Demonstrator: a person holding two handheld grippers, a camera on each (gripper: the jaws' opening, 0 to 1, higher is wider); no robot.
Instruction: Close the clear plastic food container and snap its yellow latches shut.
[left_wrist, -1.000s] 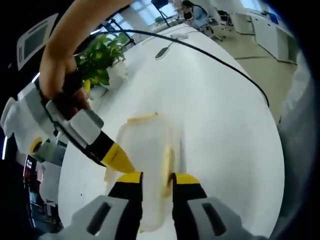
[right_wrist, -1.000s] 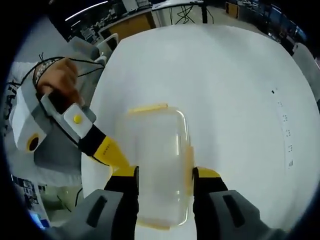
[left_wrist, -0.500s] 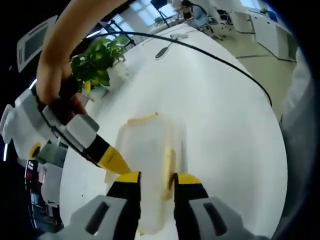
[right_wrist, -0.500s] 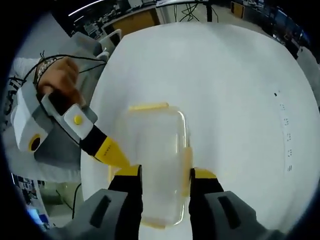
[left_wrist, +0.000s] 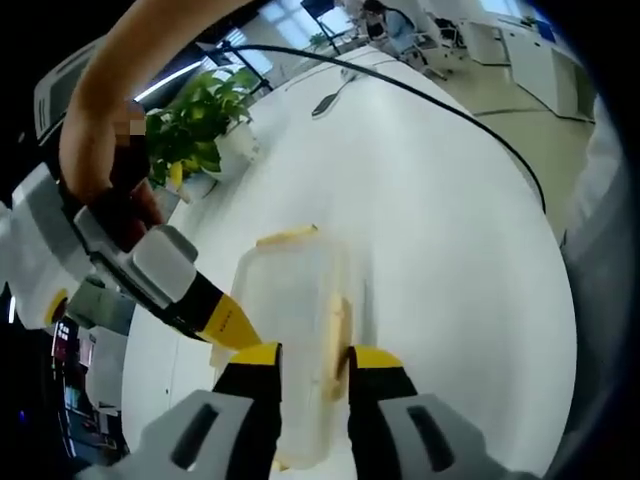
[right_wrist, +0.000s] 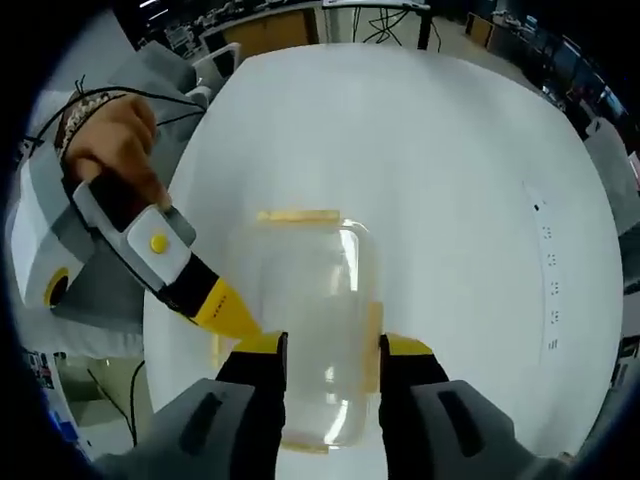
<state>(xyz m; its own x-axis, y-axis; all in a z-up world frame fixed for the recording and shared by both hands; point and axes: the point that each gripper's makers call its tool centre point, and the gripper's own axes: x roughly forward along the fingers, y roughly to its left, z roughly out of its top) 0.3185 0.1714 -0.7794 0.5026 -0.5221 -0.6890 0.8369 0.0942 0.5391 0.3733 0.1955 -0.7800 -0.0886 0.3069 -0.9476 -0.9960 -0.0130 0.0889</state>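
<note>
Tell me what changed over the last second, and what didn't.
Little changed. In the right gripper view the right gripper narrowed its jaws slightly around the clear container, now close against its sides. The left gripper stayed low over the container's side latch, and nothing was let go. The container kept its spot on the white table, lid on, far latch unchanged.

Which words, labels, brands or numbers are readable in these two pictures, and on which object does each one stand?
None can be read.
Yellow fingertip of the other gripper in the right gripper view: small dark marks, too small to read.
White table: a row of small dark marks, too blurred to read.
Clear container: no print visible.
</note>
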